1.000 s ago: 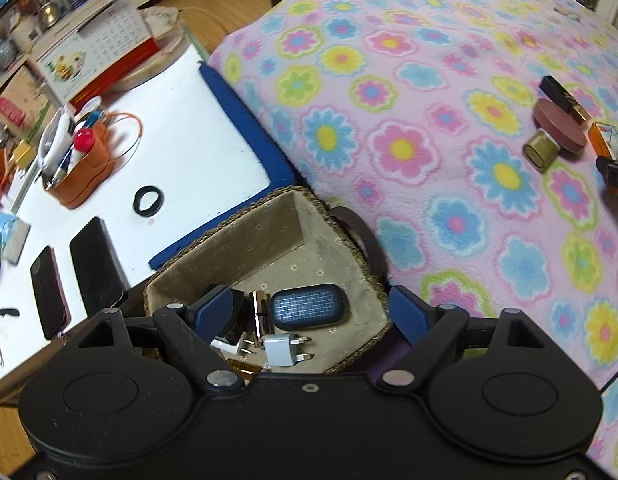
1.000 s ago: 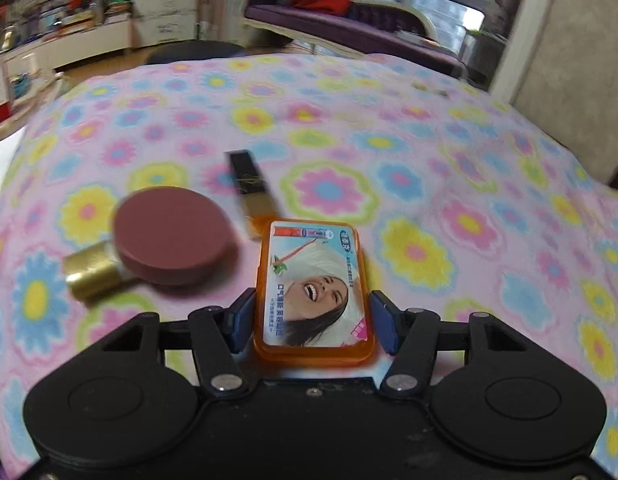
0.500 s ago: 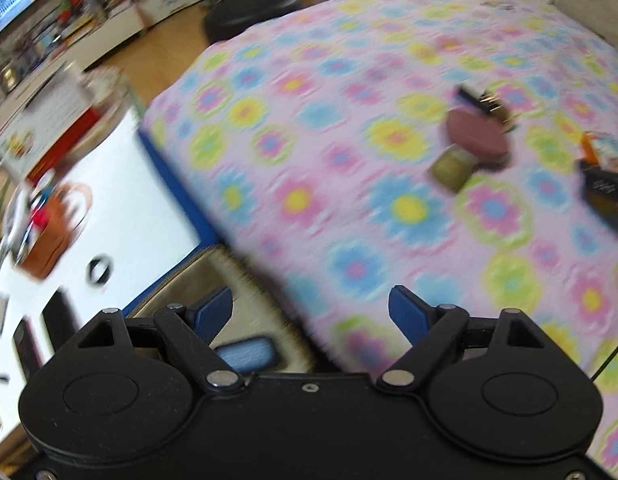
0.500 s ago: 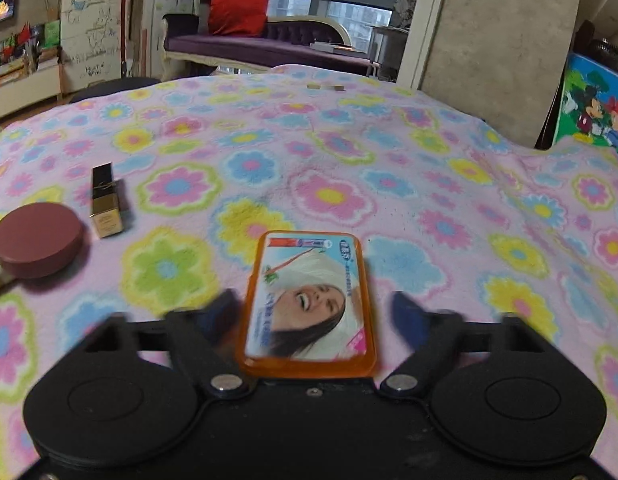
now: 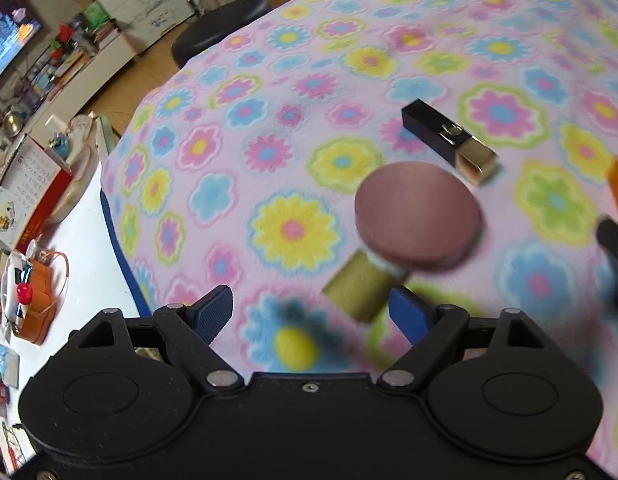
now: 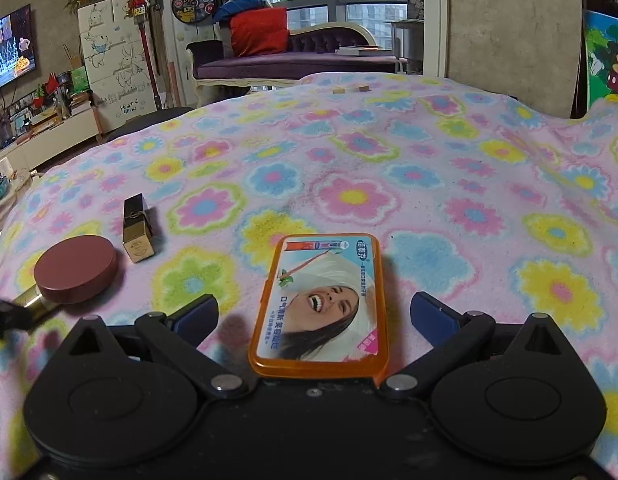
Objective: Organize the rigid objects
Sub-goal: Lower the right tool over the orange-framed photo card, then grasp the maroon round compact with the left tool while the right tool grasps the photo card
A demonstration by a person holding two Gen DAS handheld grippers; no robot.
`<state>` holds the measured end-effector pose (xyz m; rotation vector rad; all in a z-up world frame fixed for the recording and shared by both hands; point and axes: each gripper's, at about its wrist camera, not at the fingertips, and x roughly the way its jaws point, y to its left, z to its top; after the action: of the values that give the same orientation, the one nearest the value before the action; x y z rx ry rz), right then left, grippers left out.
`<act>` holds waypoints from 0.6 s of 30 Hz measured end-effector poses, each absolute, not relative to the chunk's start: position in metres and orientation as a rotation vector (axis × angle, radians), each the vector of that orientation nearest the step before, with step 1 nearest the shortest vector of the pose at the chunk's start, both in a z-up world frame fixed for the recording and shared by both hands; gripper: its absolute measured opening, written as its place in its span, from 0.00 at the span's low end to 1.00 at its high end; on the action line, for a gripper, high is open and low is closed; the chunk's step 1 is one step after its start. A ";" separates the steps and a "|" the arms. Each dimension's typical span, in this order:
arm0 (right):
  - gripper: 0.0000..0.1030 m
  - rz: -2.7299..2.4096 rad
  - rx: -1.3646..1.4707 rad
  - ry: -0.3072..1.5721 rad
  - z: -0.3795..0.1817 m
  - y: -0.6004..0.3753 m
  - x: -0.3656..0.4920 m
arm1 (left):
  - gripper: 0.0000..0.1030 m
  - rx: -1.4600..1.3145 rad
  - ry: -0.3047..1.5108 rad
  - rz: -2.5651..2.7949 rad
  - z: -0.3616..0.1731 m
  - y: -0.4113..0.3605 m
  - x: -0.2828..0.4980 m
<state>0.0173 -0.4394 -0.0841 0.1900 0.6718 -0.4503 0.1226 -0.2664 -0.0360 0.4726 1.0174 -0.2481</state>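
Spread across most of both views: pink fleece blanket printed with multicoloured flowers [image 6: 429, 168], serving as the work surface. At the left edge of the left wrist view: white tabletop [image 5: 89, 264] with an orange holder of pens [image 5: 37, 304] at lower left.

Lower centre of the right wrist view: flat orange plastic case with a printed laughing face on its lid [image 6: 321, 304], lying on the blanket between the fingers of the right gripper [image 6: 315, 316]. Jaws just opened to their widest; blue pads clear of both long edges of the case, no contact.

Left of that view: round flat maroon-lidded container [image 6: 75, 268] resting across a gold cylinder [image 6: 29, 300]. Just beside it, toward upper right: black and gold square lipstick tube [image 6: 137, 232], lying flat.

Centre right of the left wrist view: same maroon container [image 5: 417, 220], blurred, with the gold cylinder [image 5: 359, 286] reaching down to the right pad of the left gripper [image 5: 313, 314]. Jaws moderately wide, nothing gripped. Contact between pad and cylinder not determinable.
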 end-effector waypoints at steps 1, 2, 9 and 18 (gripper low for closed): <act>1.00 -0.450 0.189 0.672 -0.084 -0.439 0.017 | 0.80 0.454 1.028 -0.250 -0.037 -0.271 0.128; 1.00 -0.451 0.188 0.672 -0.084 -0.439 0.017 | 0.80 0.435 1.042 -0.253 -0.037 -0.277 0.133; 1.00 -0.454 0.181 0.673 -0.084 -0.437 0.017 | 0.80 0.375 1.108 -0.260 -0.039 -0.310 0.157; 1.00 -0.451 0.190 0.669 -0.084 -0.438 0.016 | 0.64 0.334 1.148 -0.411 -0.043 -0.306 0.125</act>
<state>0.0160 -0.4381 -0.0836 0.1899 0.6691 -0.4513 0.1247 -0.3058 -0.0435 0.3339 1.1475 -0.4107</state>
